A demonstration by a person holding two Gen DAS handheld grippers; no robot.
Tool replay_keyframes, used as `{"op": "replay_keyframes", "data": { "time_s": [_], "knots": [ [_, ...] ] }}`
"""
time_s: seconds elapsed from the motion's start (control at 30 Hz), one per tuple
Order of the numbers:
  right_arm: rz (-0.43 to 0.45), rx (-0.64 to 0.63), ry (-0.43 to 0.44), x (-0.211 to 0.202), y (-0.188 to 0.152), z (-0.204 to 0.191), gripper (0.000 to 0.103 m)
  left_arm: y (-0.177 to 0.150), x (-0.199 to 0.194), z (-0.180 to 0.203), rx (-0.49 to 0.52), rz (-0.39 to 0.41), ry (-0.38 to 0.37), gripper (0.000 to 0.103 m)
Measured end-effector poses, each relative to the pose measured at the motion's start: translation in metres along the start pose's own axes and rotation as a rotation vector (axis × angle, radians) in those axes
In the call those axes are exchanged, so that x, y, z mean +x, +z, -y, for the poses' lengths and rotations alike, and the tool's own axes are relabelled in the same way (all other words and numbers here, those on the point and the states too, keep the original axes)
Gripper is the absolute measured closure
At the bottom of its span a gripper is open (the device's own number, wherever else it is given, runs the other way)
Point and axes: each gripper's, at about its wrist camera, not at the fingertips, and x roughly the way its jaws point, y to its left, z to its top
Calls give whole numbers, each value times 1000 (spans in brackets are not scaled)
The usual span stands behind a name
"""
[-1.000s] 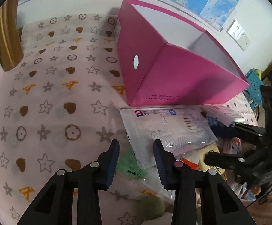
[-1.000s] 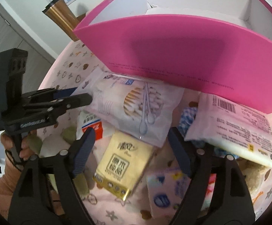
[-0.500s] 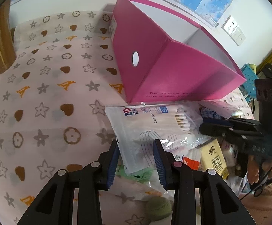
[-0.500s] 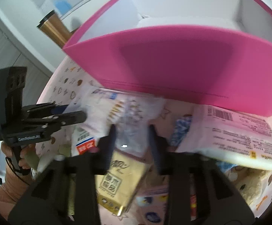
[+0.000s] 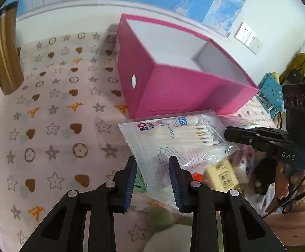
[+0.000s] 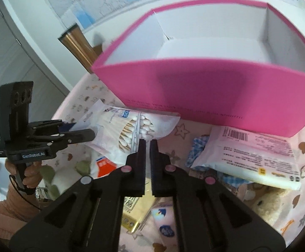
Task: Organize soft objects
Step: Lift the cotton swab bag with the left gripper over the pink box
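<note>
A clear bag of cotton swabs [image 5: 173,140] hangs lifted in front of the open pink box [image 5: 186,88]. My right gripper [image 6: 147,145] is shut on the bag's edge [image 6: 131,134]; it shows in the left wrist view [image 5: 255,138] at the bag's right end. My left gripper [image 5: 151,168] is open, with its fingers on either side of the bag's near corner, apart from it. The pink box [image 6: 205,88] is empty with a white inside. More soft packs lie below: a yellow tissue pack [image 5: 221,174] and a pale pink pack [image 6: 255,153].
A star-and-heart patterned cloth [image 5: 53,126] covers the table. A gold tumbler [image 5: 1,54] stands at the far left. A green and white plush [image 5: 163,220] lies near my left gripper. A blue perforated basket [image 5: 272,94] stands behind the box.
My right gripper closed on the cotton swab bag and lifted it off the pile toward the pink box. My left gripper stayed open and rose alongside.
</note>
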Motion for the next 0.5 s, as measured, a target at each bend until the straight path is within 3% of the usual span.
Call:
{"op": "replay_keyframes", "data": {
  "time_s": [0.27, 0.5],
  "knots": [
    [96, -70, 19, -42, 7, -19, 98, 11, -37, 29, 56, 97, 6, 72],
    [190, -111, 23, -78, 27, -24, 98, 45, -54, 51, 113, 170, 28, 72]
  ]
}}
